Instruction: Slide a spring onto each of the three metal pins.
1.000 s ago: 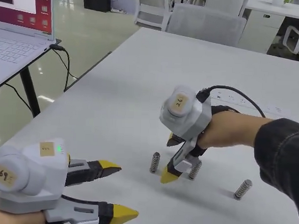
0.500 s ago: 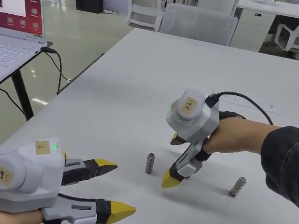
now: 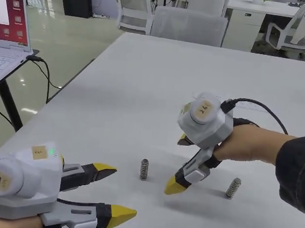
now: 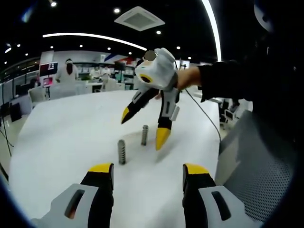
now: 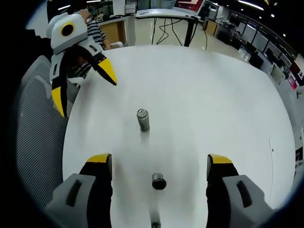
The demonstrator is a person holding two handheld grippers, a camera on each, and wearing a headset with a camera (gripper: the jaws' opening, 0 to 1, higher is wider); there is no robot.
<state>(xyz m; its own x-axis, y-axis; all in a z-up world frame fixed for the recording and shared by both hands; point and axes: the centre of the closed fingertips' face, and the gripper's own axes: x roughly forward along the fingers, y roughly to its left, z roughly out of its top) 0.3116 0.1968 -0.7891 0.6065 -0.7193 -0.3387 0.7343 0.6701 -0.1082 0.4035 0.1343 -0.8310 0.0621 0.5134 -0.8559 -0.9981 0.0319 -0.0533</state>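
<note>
Left spring [image 3: 144,169] stands upright on the white tabletop [image 3: 143,78], at 9 o'clock from the lower yellow tip of my right tongs [image 3: 177,164]. The right spring [image 3: 233,188] stands at 3 o'clock from that same tip. My right tongs are spread wide and pitched down toward the surface, gripping nothing. Their own camera shows the middle spring [image 5: 158,181] end-on between the two jaws, touching neither, with the left one beyond it at 12 o'clock. My left tongs [image 3: 114,190] hover at 7 o'clock in the head view, likewise spread apart and empty. They point toward 3 o'clock and sit well apart from all three springs. A laptop [image 3: 5,34] sits off the tabletop at 10 o'clock, and a grey office chair [image 3: 188,25] stands at the far edge at 12 o'clock.
</note>
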